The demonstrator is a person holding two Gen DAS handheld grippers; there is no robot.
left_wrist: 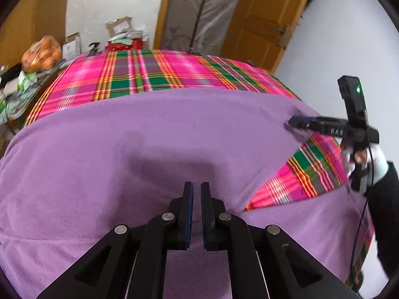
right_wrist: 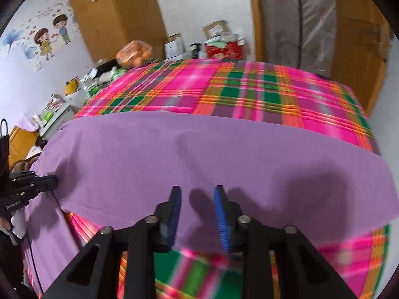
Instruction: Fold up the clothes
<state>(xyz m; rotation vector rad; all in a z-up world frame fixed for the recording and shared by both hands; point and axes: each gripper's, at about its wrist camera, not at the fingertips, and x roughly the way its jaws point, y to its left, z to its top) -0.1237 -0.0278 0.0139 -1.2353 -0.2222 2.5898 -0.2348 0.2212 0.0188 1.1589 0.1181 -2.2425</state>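
Observation:
A purple garment [left_wrist: 154, 144] lies spread flat over a pink and green plaid cloth [left_wrist: 139, 72]. My left gripper [left_wrist: 197, 186] hovers just above its near part. The pads are drawn almost together with only a thin slit, and nothing is pinched between them. My right gripper [right_wrist: 197, 191] stands open over the garment's near edge [right_wrist: 199, 244], with purple fabric showing between its blue pads [right_wrist: 220, 211]. In the left wrist view the right gripper [left_wrist: 293, 122] reaches in from the right, its tips at the garment's right edge. In the right wrist view the left gripper [right_wrist: 47, 182] is at the far left.
The plaid cloth [right_wrist: 274, 94] covers a wide surface. Beyond it are a bag of oranges [left_wrist: 41, 54], cardboard boxes [left_wrist: 119, 26] and a red box [right_wrist: 223, 49]. A cluttered side table [right_wrist: 54, 114] stands at the left, a wooden door [left_wrist: 264, 17] at the back right. A gloved hand [left_wrist: 374, 162] holds the right gripper.

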